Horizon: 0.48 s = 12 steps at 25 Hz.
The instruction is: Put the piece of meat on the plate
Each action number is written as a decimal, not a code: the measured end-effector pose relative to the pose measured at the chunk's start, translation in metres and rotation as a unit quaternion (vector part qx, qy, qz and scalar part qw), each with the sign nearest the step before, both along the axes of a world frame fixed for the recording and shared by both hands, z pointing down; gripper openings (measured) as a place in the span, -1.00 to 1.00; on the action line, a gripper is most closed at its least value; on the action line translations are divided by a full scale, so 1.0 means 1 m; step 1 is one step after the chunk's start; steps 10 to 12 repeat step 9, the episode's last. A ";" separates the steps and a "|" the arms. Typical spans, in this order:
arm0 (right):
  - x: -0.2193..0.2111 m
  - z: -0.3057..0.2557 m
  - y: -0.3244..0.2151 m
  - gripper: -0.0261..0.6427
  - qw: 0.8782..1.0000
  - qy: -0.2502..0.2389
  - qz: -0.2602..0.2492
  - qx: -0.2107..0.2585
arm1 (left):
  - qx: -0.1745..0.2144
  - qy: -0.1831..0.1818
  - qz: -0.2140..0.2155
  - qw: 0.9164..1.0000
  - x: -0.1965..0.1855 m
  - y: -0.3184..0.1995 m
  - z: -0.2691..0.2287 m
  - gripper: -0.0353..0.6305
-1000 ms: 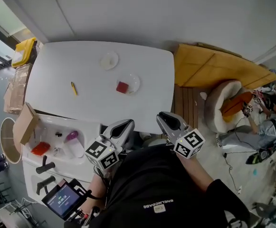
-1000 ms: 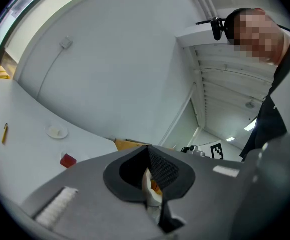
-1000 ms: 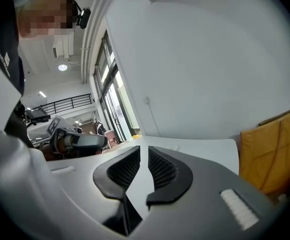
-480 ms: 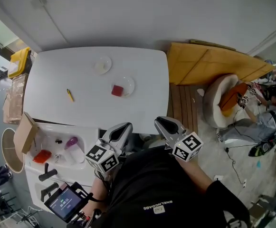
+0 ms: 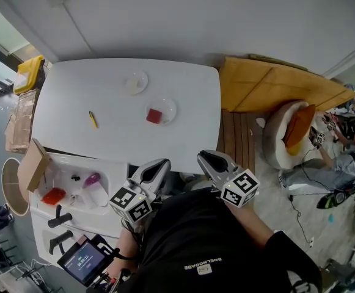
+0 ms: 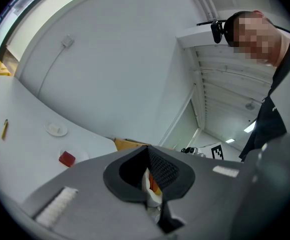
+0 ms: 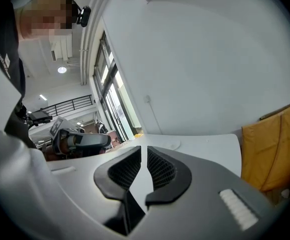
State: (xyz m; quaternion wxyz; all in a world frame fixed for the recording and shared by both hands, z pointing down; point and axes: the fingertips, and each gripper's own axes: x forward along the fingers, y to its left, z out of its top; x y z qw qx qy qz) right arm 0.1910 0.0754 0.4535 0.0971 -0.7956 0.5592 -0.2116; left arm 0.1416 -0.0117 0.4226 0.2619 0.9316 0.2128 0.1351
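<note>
Meat (image 5: 154, 115): small red block on clear plate (image 5: 168, 105) (rim barely visible vs white table (image 5: 73, 102)); texture too small to tell. Left gripper (image 5: 162, 163), right gripper (image 5: 203, 157): jaws together, empty.

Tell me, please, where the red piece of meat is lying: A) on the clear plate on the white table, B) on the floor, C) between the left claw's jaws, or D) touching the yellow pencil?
A: in the head view the piece of meat sits on the clear plate on the white table.
</note>
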 end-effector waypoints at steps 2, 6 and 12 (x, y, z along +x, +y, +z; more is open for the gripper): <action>0.000 0.000 -0.003 -0.79 1.000 -0.001 -0.005 0.000 | 0.000 0.000 -0.002 1.000 -0.001 -0.001 0.001 -0.83; 0.002 0.000 -0.007 -0.79 1.000 0.000 -0.006 -0.001 | 0.003 0.000 -0.002 1.000 -0.003 -0.002 0.003 -0.83; 0.002 0.000 -0.008 -0.79 1.000 0.001 -0.006 -0.002 | 0.005 0.000 -0.004 1.000 -0.003 -0.004 0.003 -0.83</action>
